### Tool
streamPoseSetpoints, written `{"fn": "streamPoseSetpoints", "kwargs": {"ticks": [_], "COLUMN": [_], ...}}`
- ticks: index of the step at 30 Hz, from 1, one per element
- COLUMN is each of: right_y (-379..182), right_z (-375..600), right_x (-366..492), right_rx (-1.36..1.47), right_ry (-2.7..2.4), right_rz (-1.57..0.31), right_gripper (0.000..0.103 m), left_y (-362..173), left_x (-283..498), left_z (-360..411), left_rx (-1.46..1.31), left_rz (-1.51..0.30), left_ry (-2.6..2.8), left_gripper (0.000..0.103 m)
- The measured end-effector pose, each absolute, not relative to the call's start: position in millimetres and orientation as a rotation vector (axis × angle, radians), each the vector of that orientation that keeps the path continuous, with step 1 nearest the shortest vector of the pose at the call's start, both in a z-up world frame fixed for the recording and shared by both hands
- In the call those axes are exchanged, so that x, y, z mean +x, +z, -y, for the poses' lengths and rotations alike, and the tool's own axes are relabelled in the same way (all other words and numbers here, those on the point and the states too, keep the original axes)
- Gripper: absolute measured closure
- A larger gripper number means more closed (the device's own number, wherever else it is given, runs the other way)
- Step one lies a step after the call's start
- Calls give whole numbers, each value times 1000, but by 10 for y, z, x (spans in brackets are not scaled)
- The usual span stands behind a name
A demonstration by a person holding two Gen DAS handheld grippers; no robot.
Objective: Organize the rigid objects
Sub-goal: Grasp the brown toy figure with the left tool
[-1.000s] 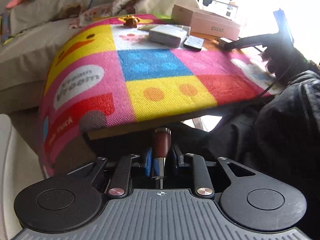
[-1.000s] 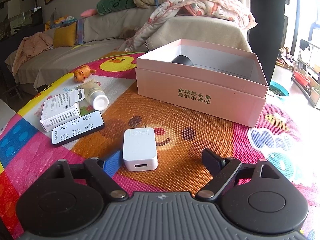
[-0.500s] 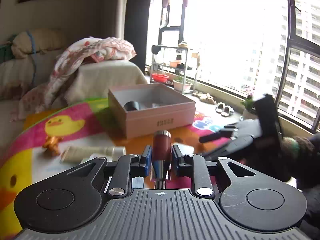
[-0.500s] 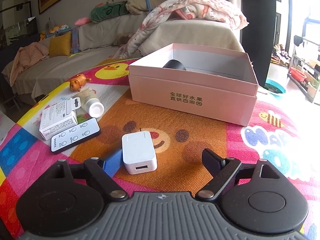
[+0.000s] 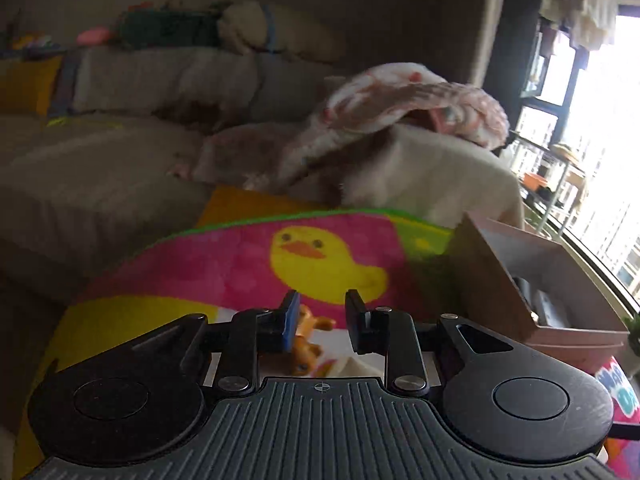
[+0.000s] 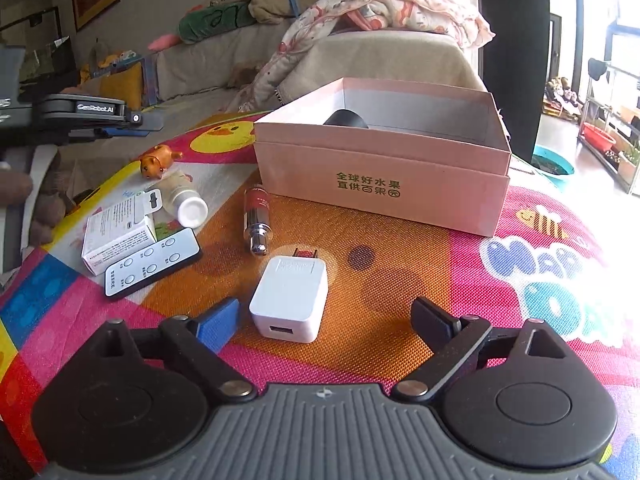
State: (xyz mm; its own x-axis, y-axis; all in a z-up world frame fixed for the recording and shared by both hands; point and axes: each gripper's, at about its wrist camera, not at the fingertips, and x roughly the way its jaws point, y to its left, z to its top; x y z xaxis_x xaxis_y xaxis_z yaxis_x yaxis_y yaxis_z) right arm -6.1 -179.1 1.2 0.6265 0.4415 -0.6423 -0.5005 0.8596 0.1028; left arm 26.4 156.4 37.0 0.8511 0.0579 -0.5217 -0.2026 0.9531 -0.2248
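An open pink box (image 6: 384,184) stands on the colourful mat (image 6: 400,280), with a dark round object (image 6: 346,118) inside; the box also shows in the left wrist view (image 5: 532,280). A red-brown vial (image 6: 257,220) lies in front of the box. A white charger (image 6: 290,298) lies between the wide-open jaws of my right gripper (image 6: 326,318). My left gripper (image 5: 322,318) is open and empty, above an orange toy animal (image 5: 308,336); it also shows at far left in the right wrist view (image 6: 120,122).
An orange toy (image 6: 158,160), a white tube (image 6: 186,202), a small white carton (image 6: 118,234) and a black remote (image 6: 154,260) lie left of the charger. A sofa with blankets (image 6: 360,40) stands behind the table.
My left gripper has let go of the red-brown vial, which now lies on the mat in front of the box. It has swung left over the orange toy. My right gripper stays open around the charger.
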Motion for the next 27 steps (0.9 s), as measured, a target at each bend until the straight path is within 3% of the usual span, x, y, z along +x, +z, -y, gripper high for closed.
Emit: {"fn": "streamPoseSetpoints", "kwargs": {"ticks": [10,13,16,27], "right_y": [2,-3,-6,5], "right_z": [1693,1663,1652,1647], "right_x": [-69,-70,-52,-48], "right_rx": [-155,-177,-187,-217], "right_ry": [534,536,555,574], "right_rz": [-723,-729,-744,-761], "right_gripper": [7,4,0,0], "left_y": [158,61,65,-17], "left_x": [459,471,405,-237], "left_z": [-1543,-1597,-1627,-1185], "left_rx": [-221,-248,-289,-394], "left_rz": [-579,-601,-602,-635], "left_ry": [150,143,122,-65], "left_gripper": [75,67,70,72]}}
